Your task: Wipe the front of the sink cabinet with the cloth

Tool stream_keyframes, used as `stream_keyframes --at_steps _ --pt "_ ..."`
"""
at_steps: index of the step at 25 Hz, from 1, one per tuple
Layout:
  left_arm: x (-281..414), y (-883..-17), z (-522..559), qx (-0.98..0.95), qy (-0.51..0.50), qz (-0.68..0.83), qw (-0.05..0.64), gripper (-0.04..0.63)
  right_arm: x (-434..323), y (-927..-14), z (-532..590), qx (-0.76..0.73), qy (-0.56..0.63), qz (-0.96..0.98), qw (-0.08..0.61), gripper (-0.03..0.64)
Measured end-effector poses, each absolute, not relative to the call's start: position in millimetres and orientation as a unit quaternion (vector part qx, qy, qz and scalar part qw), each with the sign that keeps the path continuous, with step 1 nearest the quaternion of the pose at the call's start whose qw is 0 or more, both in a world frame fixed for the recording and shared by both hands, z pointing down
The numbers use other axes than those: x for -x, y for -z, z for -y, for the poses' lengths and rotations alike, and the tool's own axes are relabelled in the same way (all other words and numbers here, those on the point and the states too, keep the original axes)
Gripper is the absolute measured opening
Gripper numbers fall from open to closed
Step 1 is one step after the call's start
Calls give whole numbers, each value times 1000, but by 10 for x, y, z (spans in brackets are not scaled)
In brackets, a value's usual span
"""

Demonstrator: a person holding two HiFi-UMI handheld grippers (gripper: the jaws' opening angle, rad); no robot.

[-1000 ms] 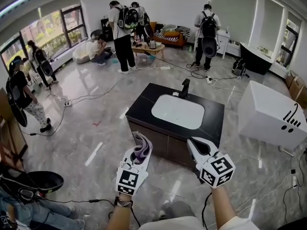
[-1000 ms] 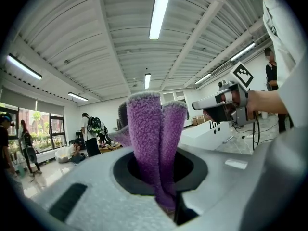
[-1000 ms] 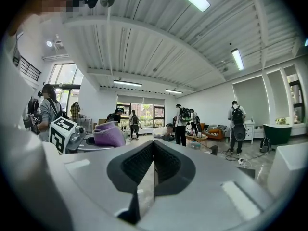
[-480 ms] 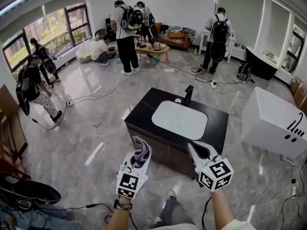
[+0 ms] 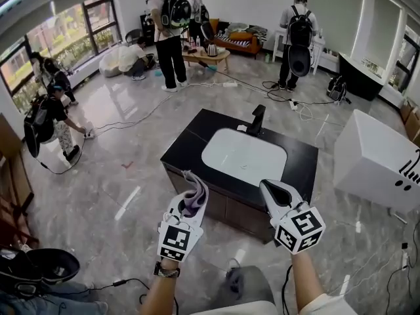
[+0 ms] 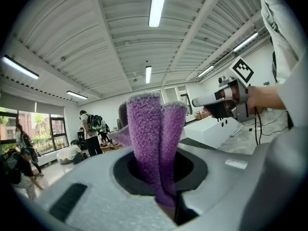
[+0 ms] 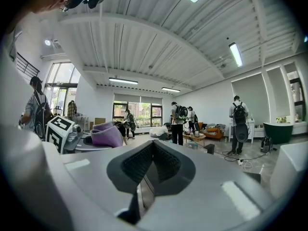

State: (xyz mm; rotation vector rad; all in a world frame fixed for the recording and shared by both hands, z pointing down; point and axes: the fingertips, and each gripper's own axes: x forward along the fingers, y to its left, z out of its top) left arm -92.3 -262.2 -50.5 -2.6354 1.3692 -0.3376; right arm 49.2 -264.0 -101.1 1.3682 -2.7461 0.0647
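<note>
— On the near side of the sink cabinet (image 5: 231, 207), what are you holding?

— The left gripper (image 5: 188, 210) has the cloth (image 5: 195, 192). In the left gripper view, its jaws are closed down on a purple, fluffy fold that stands up out of them in two lobes. From my head view, the cloth's top lies over the near edge of the cabinet's black countertop (image 5: 187, 146), towards its left end. I can't tell whether it touches the front.

— And the other one?

— The right gripper (image 5: 272, 192) is empty. Its ribbed pads meet with no gap and there's nothing between them. It sits towards the right end of the cabinet's front, tip pointing at the countertop edge. The brown front panels show between my two grippers.

— What's on the cabinet itself?

— A white basin (image 5: 244, 157) is sunk into the top, with a dark faucet (image 5: 258, 119) at the far edge.

— Anything around it?

— A white box (image 5: 380, 156) stands to the cabinet's right, well apart. Beyond the cabinet several people with backpacks (image 5: 169, 28) stand around a low table, and cables (image 5: 141, 120) trail over the glossy floor to its left.
</note>
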Motion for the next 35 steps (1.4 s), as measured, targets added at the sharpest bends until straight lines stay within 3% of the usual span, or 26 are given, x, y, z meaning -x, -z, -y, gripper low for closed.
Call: stream_keyframes --at_steps 12,27,35 --pt "887 -951 3150 883 113 -450 70 46 -552 -656 3174 -462 -47 882 79 6" --pt "638 -2965 3575 897 82 -426 85 46 -546 -2325 3235 -472 -55 880 12 6" --pt "537 -3765 3588 905 76 -409 89 46 -615 -3054 3131 -491 -26 871 17 6"
